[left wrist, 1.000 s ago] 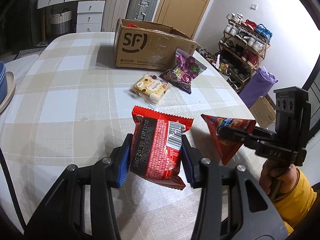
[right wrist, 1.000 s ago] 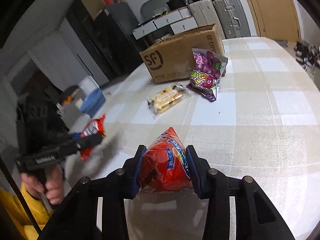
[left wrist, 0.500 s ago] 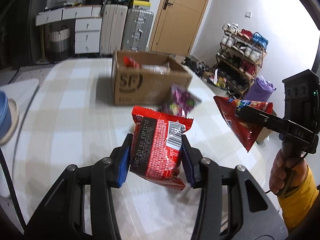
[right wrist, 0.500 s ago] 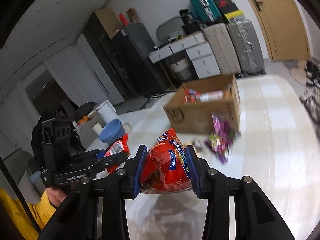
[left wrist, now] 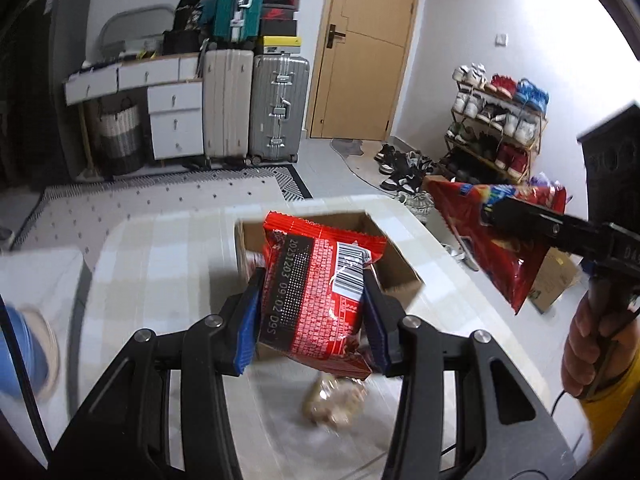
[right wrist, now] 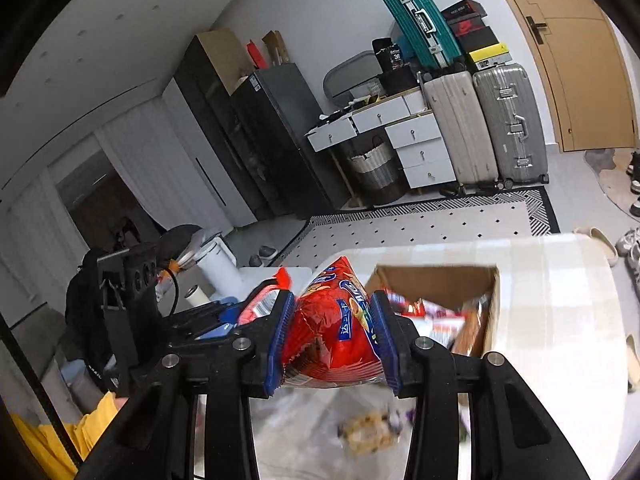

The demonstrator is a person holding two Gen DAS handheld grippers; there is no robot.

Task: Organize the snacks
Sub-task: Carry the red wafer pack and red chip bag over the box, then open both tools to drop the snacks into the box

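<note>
Cardboard box (left wrist: 394, 264), open at the top, sits on the checked tablecloth (left wrist: 160, 264) straight ahead of both tongs. From the right wrist its inside shows red and white packets (right wrist: 436, 312), blurred and lying loose on the bottom; from the left wrist most of the opening is hidden behind the held packet.

Left gripper (left wrist: 312, 312) is clamped on a red snack packet (left wrist: 316, 292) with a barcode and a printed date, held upright between the blue pads (left wrist: 250, 320) in front of the box's near wall. Right gripper (right wrist: 334, 324) is clamped on a red chip bag (right wrist: 336, 320), which hangs point down off to the right of the left tongs and just left of the box opening in its own view.

Below both tongs, on the cloth nearer than the box, lies a pale biscuit packet (left wrist: 334, 400), blurred; a purple scrap of wrapper (right wrist: 410, 414) shows beside it in the right view.

Beyond the box the table's rounded far edge (right wrist: 560, 244) drops to a patterned rug (left wrist: 160, 196). Further back stand two suitcases (left wrist: 256, 104), white drawers (left wrist: 174, 120) and a wooden door (left wrist: 368, 48); a shoe rack (left wrist: 496, 128) stands to the right.
</note>
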